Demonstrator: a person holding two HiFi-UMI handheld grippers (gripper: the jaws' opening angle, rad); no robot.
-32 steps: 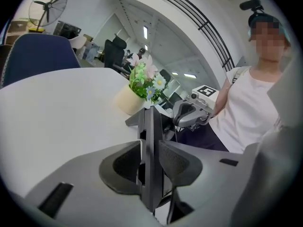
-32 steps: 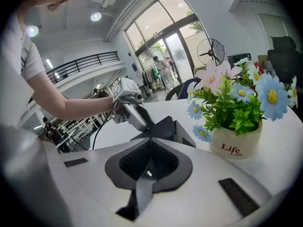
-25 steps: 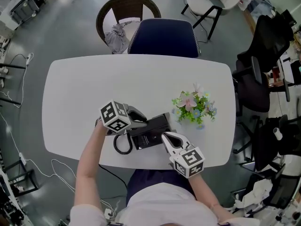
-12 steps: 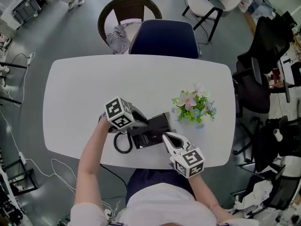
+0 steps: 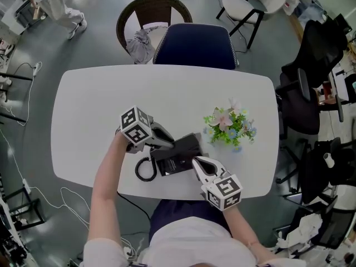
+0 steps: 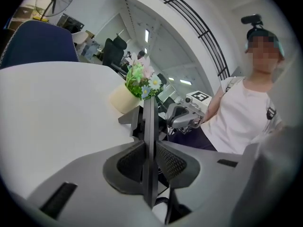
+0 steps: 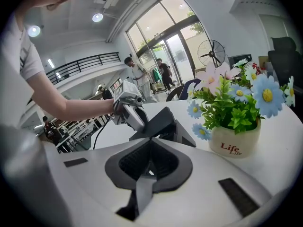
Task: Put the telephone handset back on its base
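A white table (image 5: 83, 104) carried a black telephone base (image 5: 179, 163) close to its near edge, with a blue chair (image 5: 193, 43) pushed in on the far side of the base. A pot of flowers (image 5: 229, 128) stood just to the right of the base. The left gripper (image 5: 164, 142) reached in over the base's left end. Its jaws had just been closing and pressed on the handset (image 6: 150, 141), seen as a thin black edge between the pads. Whether the handset sat in its cradle could not be told. The right gripper (image 5: 196, 161) rested at the base's near right corner, jaws together and empty. The coiled cord (image 5: 144, 170) lay left of the base.
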